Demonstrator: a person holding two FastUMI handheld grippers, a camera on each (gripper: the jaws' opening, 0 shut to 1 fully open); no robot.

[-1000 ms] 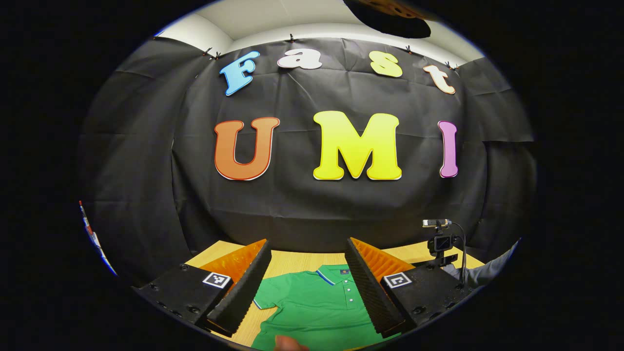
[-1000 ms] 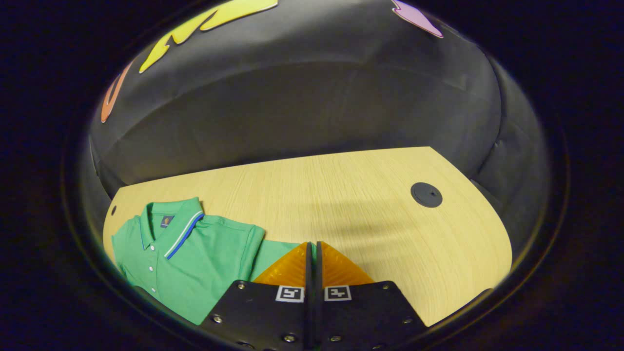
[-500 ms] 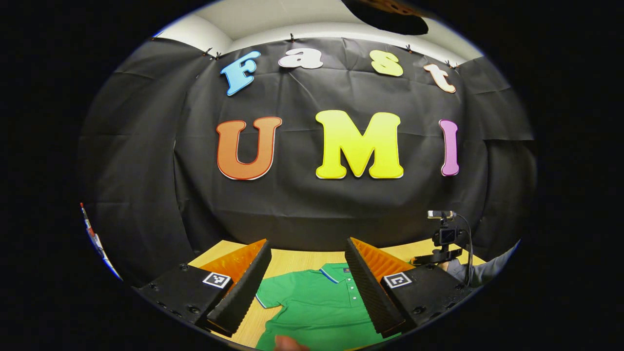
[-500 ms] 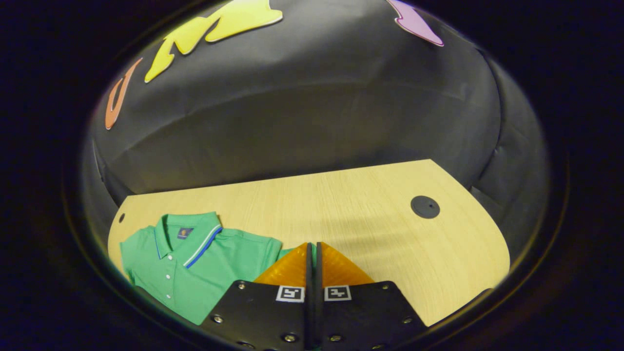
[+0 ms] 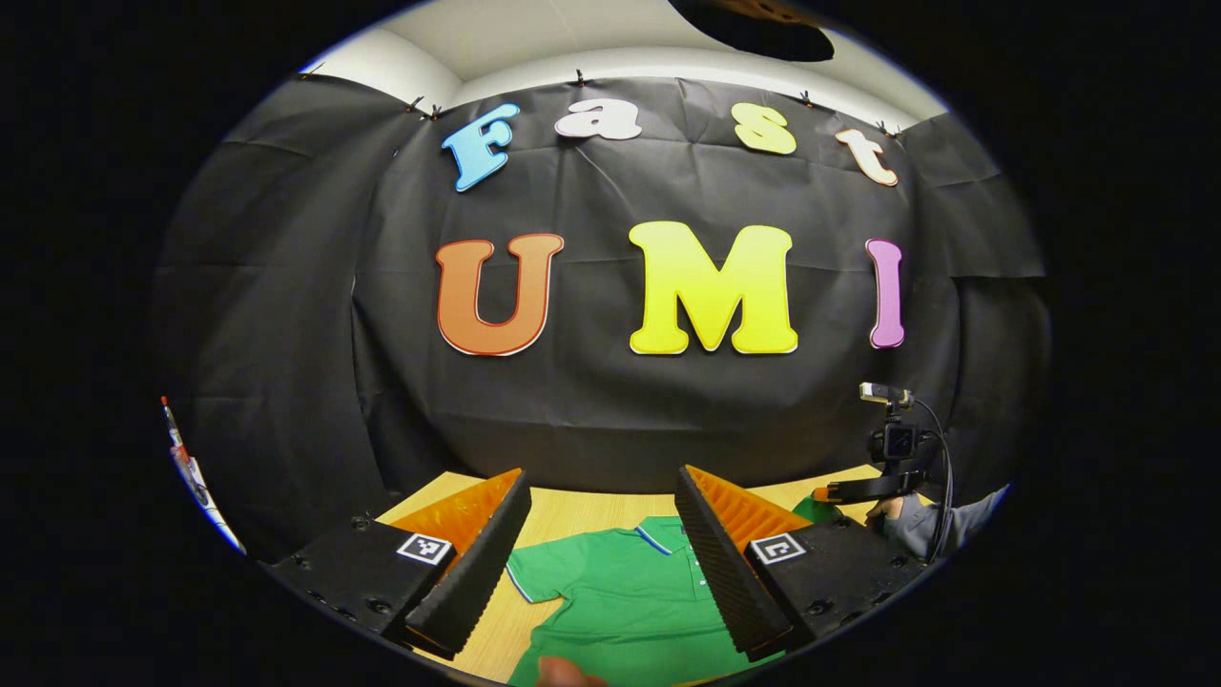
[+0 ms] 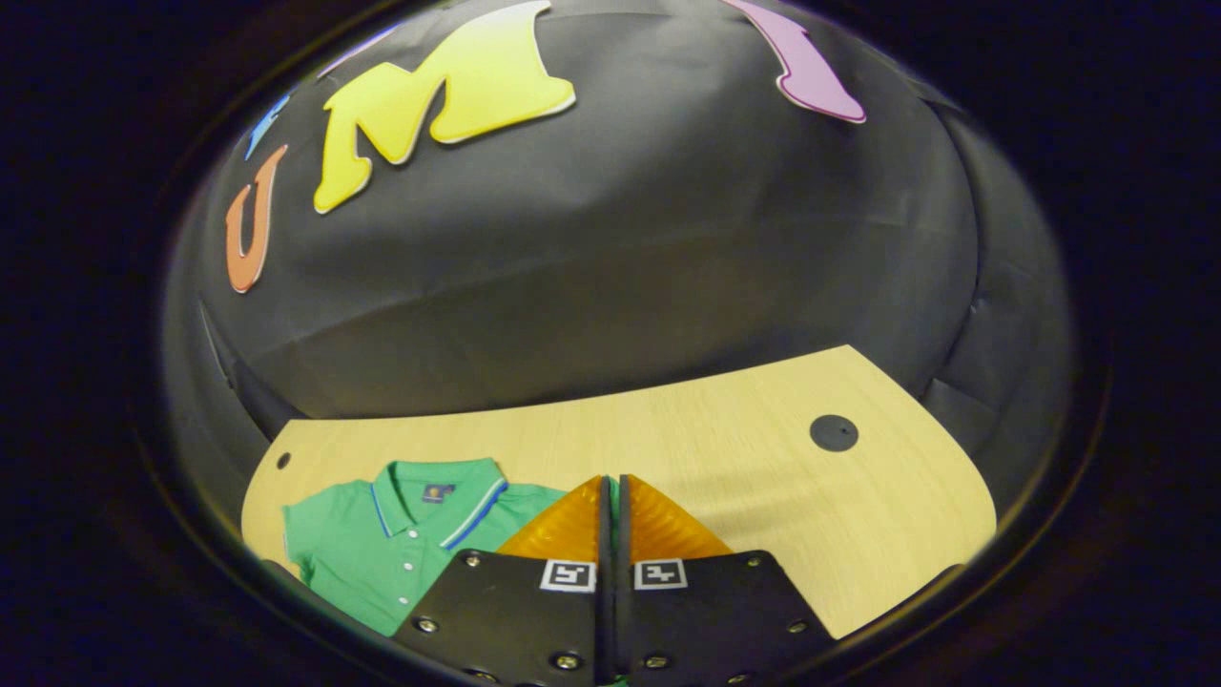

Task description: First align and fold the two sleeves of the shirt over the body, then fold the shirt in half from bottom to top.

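shirt (image 6: 382, 553): knit cloth, matt, fine-textured; smooth striped trim along the collar edge
table (image 6: 725, 458): pale wood-grain top, smooth, low sheen
round cap (image 6: 834, 432) near the table's far right edge: matt, looks plastic
booth wall (image 5: 610, 401): matt cloth, creased
left gripper (image 5: 603, 553): ribbed, matt inner pads
right gripper (image 6: 611, 520): smooth matt plates with metal screws

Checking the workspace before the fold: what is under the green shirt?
The shirt lies on the wooden table; bare wood shows beside it. Whatever is beneath the cloth is covered. The right gripper, jaws together, hides the right sleeve.
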